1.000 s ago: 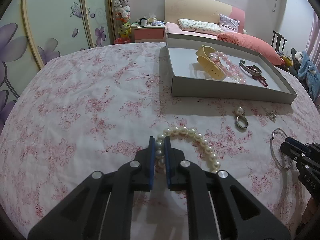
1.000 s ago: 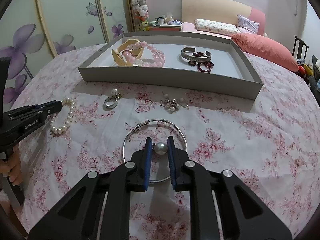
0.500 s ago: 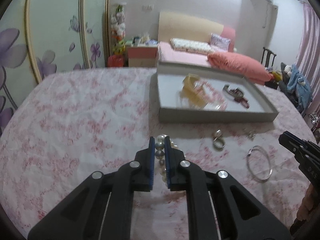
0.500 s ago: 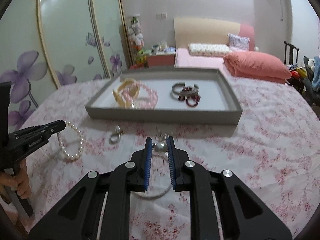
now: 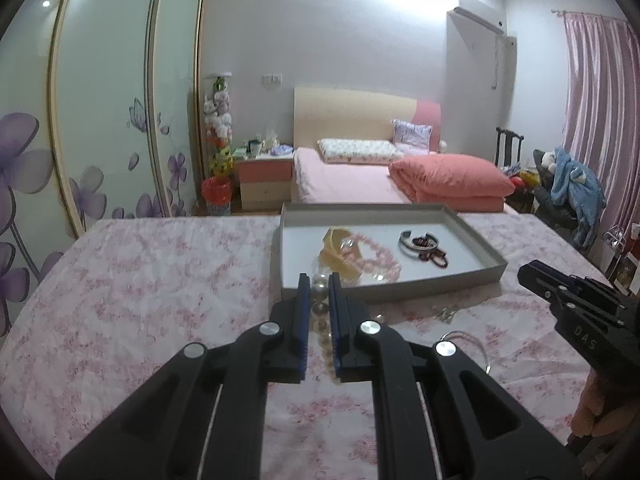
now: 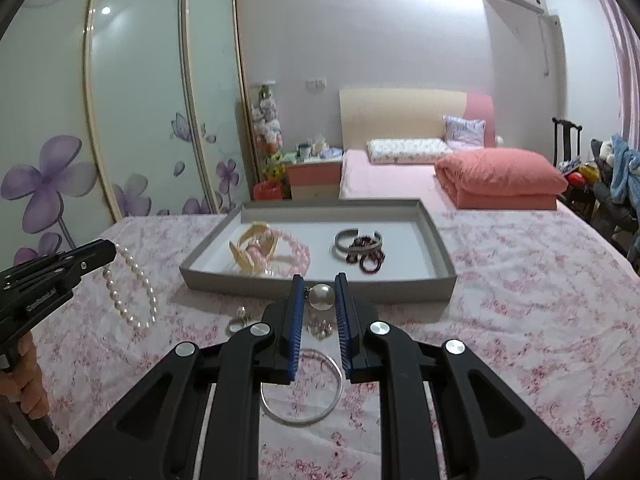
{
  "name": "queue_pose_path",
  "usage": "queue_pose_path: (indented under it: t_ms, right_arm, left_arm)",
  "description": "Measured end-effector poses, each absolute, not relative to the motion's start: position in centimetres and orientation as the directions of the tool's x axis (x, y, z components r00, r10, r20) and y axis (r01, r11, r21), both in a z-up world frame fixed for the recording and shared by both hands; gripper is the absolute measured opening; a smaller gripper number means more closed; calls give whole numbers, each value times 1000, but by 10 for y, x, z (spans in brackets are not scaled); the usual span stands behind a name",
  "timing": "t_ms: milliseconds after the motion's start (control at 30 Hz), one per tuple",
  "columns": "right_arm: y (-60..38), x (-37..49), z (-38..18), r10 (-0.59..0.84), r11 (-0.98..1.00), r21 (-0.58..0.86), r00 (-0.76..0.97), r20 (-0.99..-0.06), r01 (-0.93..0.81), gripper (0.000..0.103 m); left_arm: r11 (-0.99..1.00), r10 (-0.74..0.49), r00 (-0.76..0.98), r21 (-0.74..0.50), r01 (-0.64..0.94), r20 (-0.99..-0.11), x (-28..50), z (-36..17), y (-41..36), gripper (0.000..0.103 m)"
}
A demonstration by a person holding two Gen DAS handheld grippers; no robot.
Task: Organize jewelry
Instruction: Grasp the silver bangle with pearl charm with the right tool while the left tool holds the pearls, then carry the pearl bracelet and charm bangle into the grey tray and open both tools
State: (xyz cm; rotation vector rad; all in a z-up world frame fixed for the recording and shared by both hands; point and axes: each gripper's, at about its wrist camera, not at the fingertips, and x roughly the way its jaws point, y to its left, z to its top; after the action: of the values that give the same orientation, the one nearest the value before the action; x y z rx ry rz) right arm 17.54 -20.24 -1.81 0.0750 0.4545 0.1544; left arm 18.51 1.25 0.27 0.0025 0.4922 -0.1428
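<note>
left tool (image 5: 319,280): grips pearl bracelet (image 6: 130,284) | right tool (image 6: 319,280): grips silver bangle (image 6: 302,396) (by its pearl)

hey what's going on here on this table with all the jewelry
A person is tidying jewelry with a handheld gripper in each hand. The left gripper is shut on a white pearl bracelet, which dangles above the pink floral tablecloth. The right gripper is clamped on the large pearl of a thin silver bangle, which hangs below it. Both are held in front of the shallow grey tray, which already holds several bracelets. A ring and a small pearl cluster are lying on the cloth.
</note>
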Motion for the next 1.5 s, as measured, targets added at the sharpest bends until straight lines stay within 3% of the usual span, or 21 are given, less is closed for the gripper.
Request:
queue_pose_path:
  t_ms: [367,1233,1500]
  right_arm:
    - [-202,158,0,137,990,78,936,-323,-118,17]
    - [-210,151,31,87,995,58,984,-153,-79,17]
    - [-212,154,34,83,996,56,986,-143,-76,17]
  left_arm:
    - [988,-142,912,-3,152,-385,165,23,-3,10]
    - [987,-156,931,-17,159,-329,164,36,-10,10]
    - [987,-154,931,-12,159,-330,168,35,-15,10]
